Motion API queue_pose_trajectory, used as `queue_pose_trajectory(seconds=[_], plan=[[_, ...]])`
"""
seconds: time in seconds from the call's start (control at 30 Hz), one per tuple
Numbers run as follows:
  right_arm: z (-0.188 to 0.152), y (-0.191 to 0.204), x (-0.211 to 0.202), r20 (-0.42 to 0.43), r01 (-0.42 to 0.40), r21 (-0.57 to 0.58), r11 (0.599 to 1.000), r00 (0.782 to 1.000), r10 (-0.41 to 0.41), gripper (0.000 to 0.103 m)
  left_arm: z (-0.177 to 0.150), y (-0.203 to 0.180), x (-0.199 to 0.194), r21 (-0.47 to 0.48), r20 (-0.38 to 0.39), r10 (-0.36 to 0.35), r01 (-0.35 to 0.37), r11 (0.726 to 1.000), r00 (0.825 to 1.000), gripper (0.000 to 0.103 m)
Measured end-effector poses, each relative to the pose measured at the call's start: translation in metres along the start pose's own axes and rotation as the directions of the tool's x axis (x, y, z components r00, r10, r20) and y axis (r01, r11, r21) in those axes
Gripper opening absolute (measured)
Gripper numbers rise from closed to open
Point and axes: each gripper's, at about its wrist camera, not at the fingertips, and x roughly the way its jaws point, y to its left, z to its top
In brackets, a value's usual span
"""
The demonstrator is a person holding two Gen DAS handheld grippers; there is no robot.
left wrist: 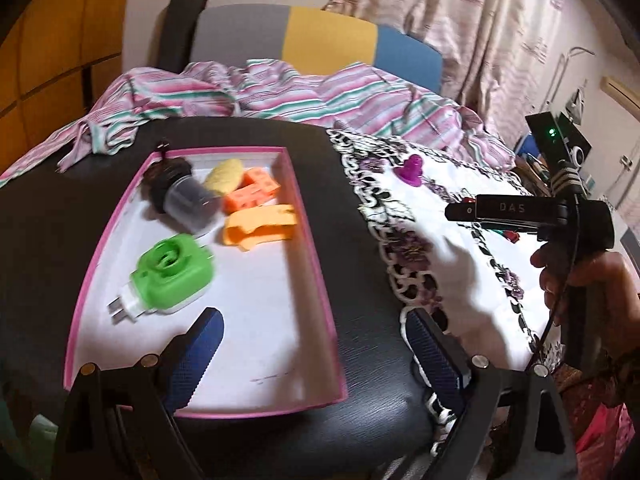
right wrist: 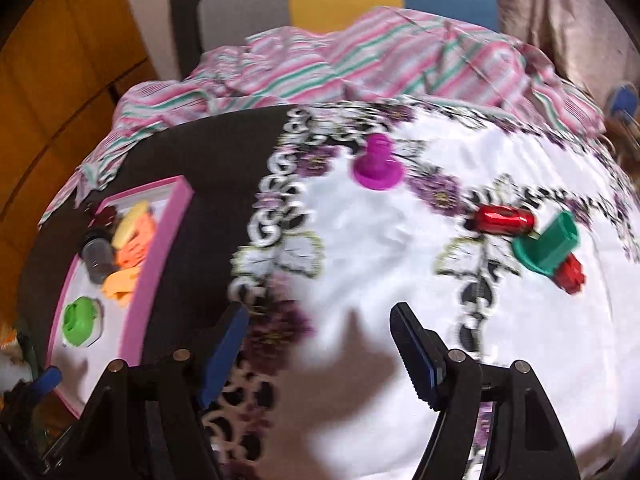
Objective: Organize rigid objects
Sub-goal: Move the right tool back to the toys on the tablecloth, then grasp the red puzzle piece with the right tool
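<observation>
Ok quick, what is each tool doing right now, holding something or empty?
Left tool: open, holding nothing, over the pink tray.
Right tool: open, holding nothing, over the flowered cloth.

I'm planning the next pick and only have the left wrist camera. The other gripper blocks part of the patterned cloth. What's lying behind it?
Observer: A red toy car lies on the cloth, to the right of the purple piece.
Operator: Anything else there?
Observer: Yes, a green piece sits beside the car, with a red block right next to it on the near side.
Operator: Is the right gripper carrying anything?
Observer: No. The right gripper is open, with only cloth showing between its fingers.
</observation>
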Motion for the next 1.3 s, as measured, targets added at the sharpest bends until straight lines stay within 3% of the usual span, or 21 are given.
queue_pose_trajectory(seconds=[0.2,0.3,0.4,0.47,0.53,0.6,0.9,1.03,1.1,1.3], plan=[[0.001,-0.044,-0.005,0.001,0.054,0.095,0.994,0.999,-0.054,0.075,0.006,-0.023,0.012,0.023,-0.024,-0.045,0.045,0.999,0.999,0.094],[0.004,-0.082,-0.012,0.008,0.067,0.248,0.966,0.997,-0.071,0.075,0.006,-0.034,0.014,0.047,-0.029,-0.064,0.065,0.997,0.998,0.094],[0.004,-0.128,-0.029,0.055,0.114,0.430,0.895,0.987,-0.152,0.075,0.005,-0.041,0.015,0.065,-0.033,-0.079,0.081,0.995,0.996,0.094],[0.003,-0.165,-0.038,0.072,0.125,0.551,0.825,0.978,-0.197,0.075,0.005,-0.043,0.016,0.067,-0.037,-0.080,0.082,0.994,0.996,0.094],[0.002,-0.201,-0.040,0.053,0.149,0.634,0.759,0.971,-0.235,0.075,0.004,-0.044,0.018,0.058,-0.045,-0.089,0.092,0.994,0.995,0.094],[0.004,-0.225,-0.036,0.013,0.184,0.666,0.723,0.966,-0.257,0.073,0.004,-0.043,0.020,0.047,-0.052,-0.102,0.105,0.993,0.993,0.094],[0.013,-0.253,0.003,-0.082,0.233,0.639,0.733,0.968,-0.236,0.070,0.007,-0.051,0.027,0.057,-0.073,-0.105,0.110,0.992,0.992,0.094],[0.014,-0.250,0.020,-0.064,0.168,0.624,0.763,0.984,-0.165,0.067,0.009,-0.054,0.029,0.055,-0.078,-0.111,0.115,0.992,0.991,0.094],[0.015,-0.247,0.027,-0.075,0.152,0.613,0.775,0.988,-0.135,0.057,0.010,-0.057,0.030,0.060,-0.081,-0.112,0.117,0.991,0.990,0.094],[0.020,-0.236,0.034,-0.079,0.170,0.537,0.826,0.985,-0.152,0.050,0.012,-0.069,0.038,0.077,-0.088,-0.124,0.131,0.988,0.988,0.094]])
